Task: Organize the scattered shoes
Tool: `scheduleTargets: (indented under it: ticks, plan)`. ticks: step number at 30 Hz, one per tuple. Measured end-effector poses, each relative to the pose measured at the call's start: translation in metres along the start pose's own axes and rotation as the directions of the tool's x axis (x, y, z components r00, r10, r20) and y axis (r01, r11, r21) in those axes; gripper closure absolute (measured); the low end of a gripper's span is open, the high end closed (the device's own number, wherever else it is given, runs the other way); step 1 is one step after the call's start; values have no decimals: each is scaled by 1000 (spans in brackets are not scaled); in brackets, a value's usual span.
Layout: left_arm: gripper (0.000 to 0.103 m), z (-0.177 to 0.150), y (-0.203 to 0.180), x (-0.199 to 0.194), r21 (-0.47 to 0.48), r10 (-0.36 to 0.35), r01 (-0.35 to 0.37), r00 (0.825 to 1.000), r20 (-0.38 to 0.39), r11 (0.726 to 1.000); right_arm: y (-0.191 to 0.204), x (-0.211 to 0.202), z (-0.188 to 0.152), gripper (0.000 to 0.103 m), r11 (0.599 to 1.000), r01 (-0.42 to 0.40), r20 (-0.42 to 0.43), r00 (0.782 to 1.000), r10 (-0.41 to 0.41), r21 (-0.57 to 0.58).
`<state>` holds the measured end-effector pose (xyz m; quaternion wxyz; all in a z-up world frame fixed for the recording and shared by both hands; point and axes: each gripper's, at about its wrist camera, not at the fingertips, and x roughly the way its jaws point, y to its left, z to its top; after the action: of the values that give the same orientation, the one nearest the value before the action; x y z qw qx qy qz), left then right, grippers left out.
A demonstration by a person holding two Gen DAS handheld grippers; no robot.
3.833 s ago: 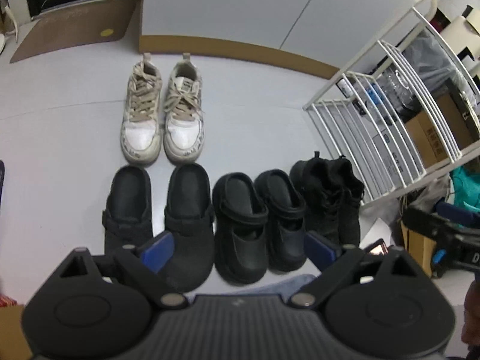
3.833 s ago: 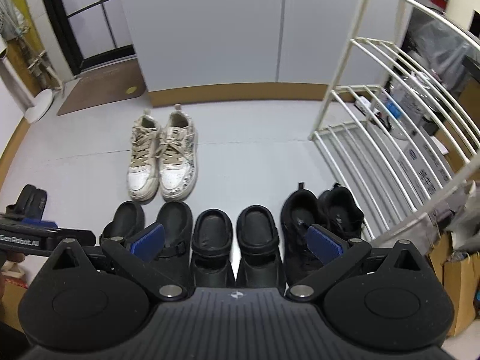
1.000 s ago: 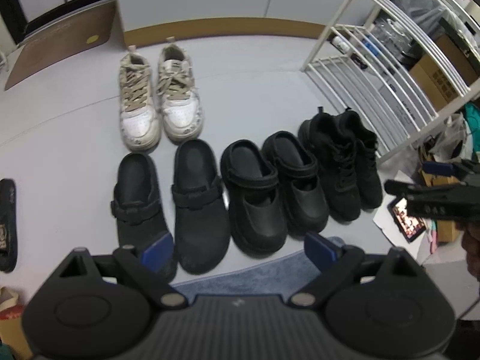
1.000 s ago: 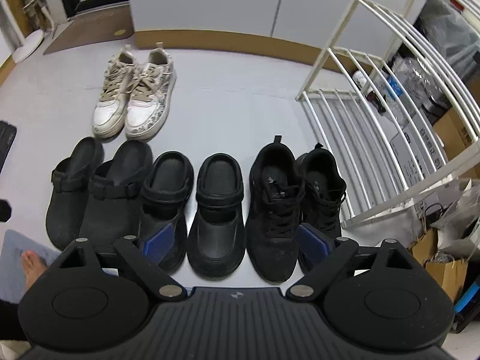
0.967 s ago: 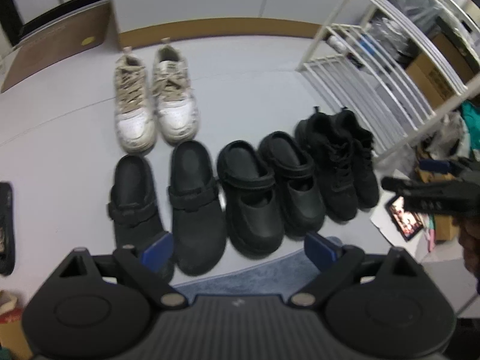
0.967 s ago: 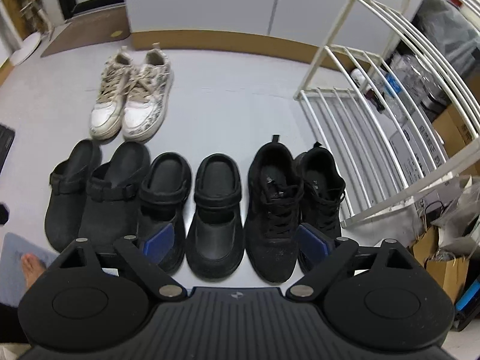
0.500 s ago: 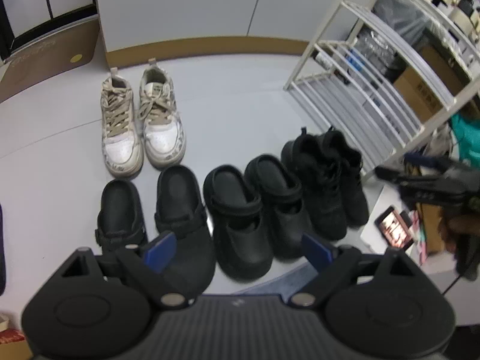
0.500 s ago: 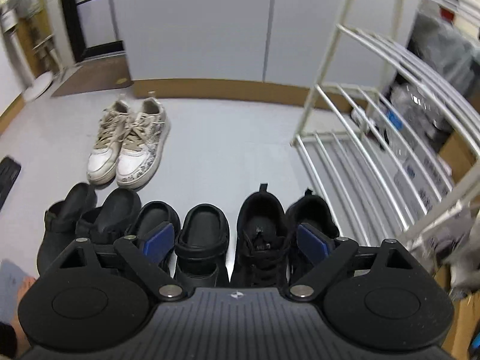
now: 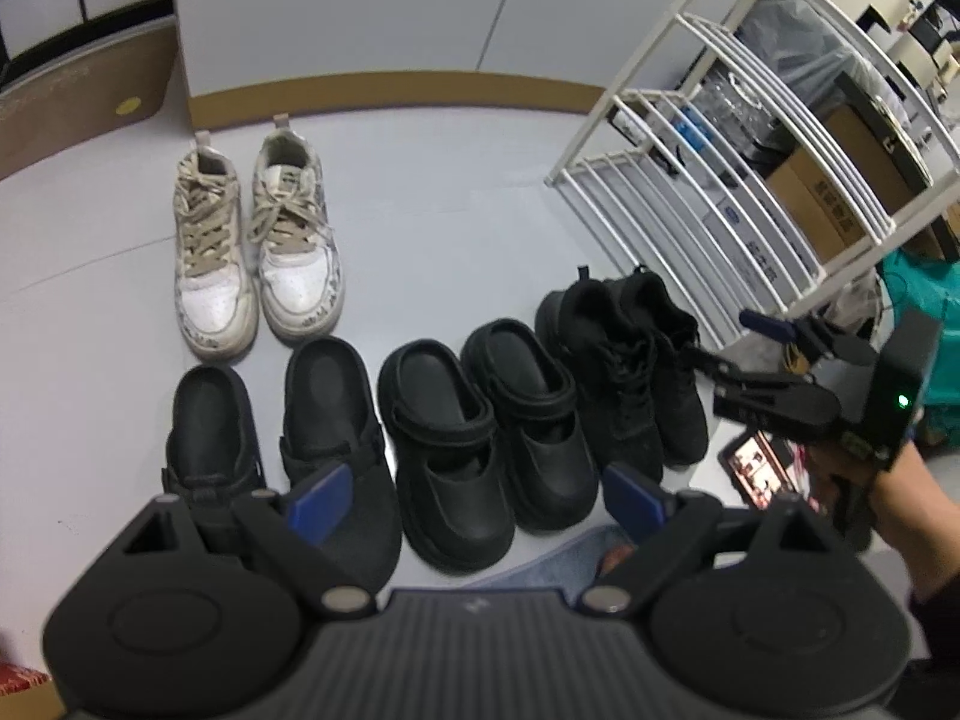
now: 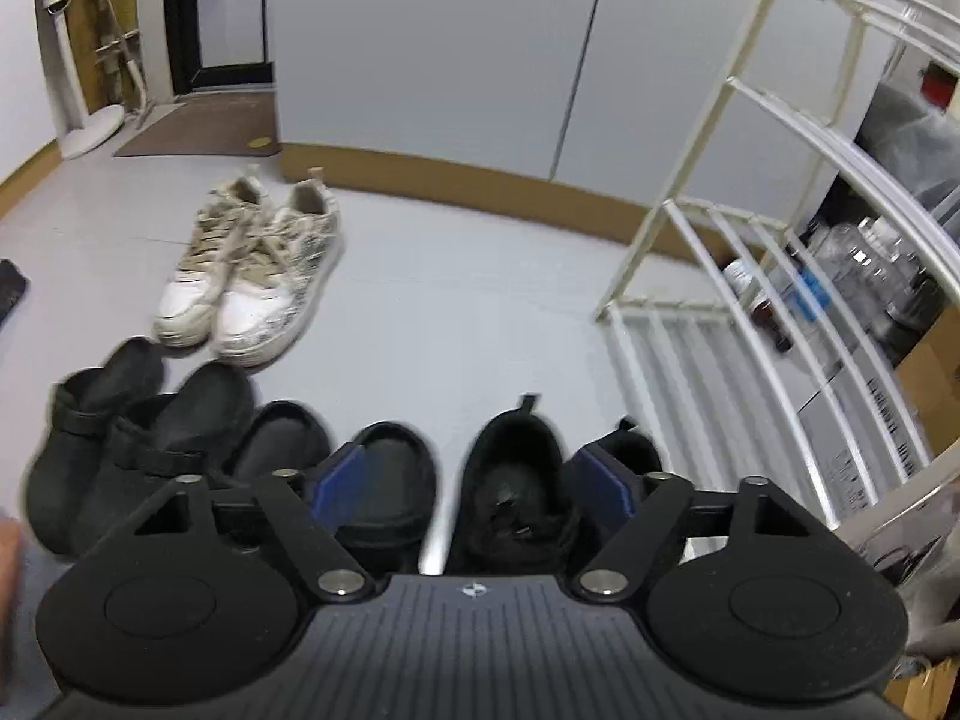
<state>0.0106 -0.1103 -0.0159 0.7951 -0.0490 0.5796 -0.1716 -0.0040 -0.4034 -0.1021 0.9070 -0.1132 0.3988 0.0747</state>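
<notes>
Six black shoes stand in one row on the grey floor: two clogs [image 9: 336, 420], two chunky strap shoes [image 9: 444, 438] and a pair of lace-up sneakers [image 9: 624, 360]. Behind the row sits a pair of white sneakers [image 9: 258, 252]. My left gripper [image 9: 477, 498] hovers open over the front of the row, holding nothing. My right gripper [image 10: 474, 483] hangs low over the black lace-up sneakers [image 10: 516, 468]; its jaws are closing, the left sneaker lies beneath the gap, and the pads touch nothing. The left wrist view shows the right gripper [image 9: 738, 342] beside that pair.
A white wire rack [image 9: 720, 180] stands right of the black sneakers, with bottles and a cardboard box [image 9: 828, 198] behind it. A lit phone [image 9: 756, 468] lies on the floor near the rack. A brown doormat [image 10: 198, 126] and a fan base [image 10: 90, 132] are at the back left.
The right gripper has come down and closer to the black lace-up sneakers, tilting up toward the wall, and its pads stand narrower. The left view has shifted only slightly.
</notes>
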Motion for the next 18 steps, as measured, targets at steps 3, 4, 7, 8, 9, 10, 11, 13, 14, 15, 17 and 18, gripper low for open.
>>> scheduleTargets:
  ticks: [3,4,7,8,9,10,11,13,14,15,17,18]
  plan:
    - [11,3,6,7,-4,34,-34,999,-7,999,-13,7,-6,24,997,-13,0,1000,13,78]
    - [11,4,9,9,-8,45,-45,999,-10,999,-17,8,-8,24,994,-29,-1,1000,29,107]
    - [11,6,18,14,-33,63,-64,998,-16,997,-19,11,-13,24,991,-43,-8,999,45,128]
    - [11,6,21,15,-37,71,-72,997,-20,997,-19,13,-15,24,990,-42,-16,999,45,132]
    - [11,7,25,18,-40,85,-87,996,-30,995,-19,15,-17,24,989,-40,-28,999,45,142]
    - [11,7,27,20,-42,92,-93,995,-37,995,-20,17,-20,24,987,-40,-36,998,46,155]
    - [11,6,29,21,-43,98,-100,994,-45,994,-20,19,-23,24,984,-42,-37,998,49,171]
    - [11,5,33,24,-49,110,-113,992,-62,992,-20,20,-32,23,980,-47,-28,998,53,195]
    - [11,5,36,24,-61,112,-117,991,-73,991,-19,21,-38,23,978,-46,-27,998,52,203]
    - [11,4,38,24,-69,113,-119,990,-81,990,-18,23,-44,23,977,-40,-32,998,48,208]
    - [11,7,41,21,-82,86,-93,993,-82,992,-20,28,-57,23,973,-47,-34,998,57,227]
    - [11,8,42,18,-87,72,-79,994,-78,993,-22,30,-64,24,970,-51,-35,998,61,239]
